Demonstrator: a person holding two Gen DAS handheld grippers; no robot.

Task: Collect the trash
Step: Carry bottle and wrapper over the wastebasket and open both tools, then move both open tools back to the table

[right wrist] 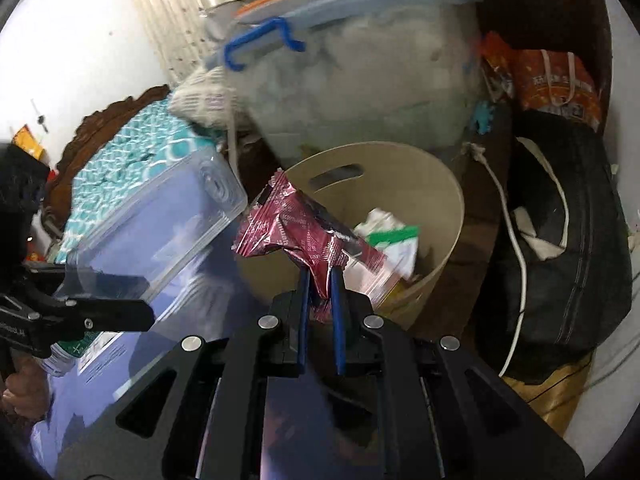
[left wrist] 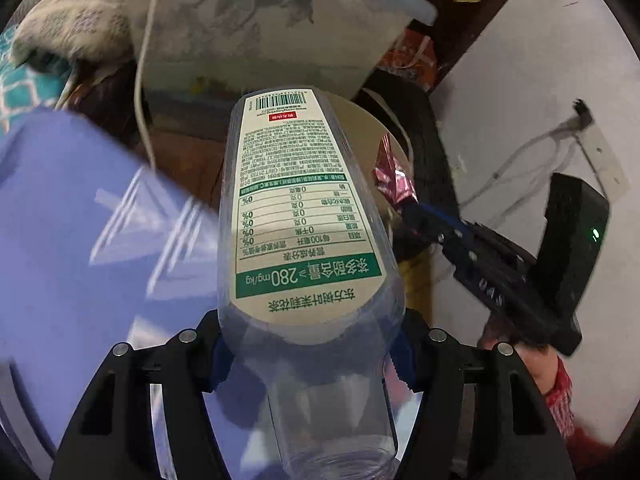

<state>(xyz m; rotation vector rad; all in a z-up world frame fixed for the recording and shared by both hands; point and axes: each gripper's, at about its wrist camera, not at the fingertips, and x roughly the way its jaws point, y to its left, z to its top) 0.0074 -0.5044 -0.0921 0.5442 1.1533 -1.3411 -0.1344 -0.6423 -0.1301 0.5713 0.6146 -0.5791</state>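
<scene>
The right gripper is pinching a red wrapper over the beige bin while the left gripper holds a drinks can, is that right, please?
Not quite: the left gripper holds a clear plastic bottle with a beige label, not a can, as the left wrist view shows. The rest stands: the right gripper pinches the red wrapper over the beige bin.

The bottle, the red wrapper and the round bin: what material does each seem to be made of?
Bottle: clear, glossy plastic, seen through at its neck, with what looks like a matte paper label.
Red wrapper: thin shiny foil or plastic film, judging by its sharp creases and glints.
Bin: probably beige plastic, smooth and dull, with a moulded handle slot.
</scene>
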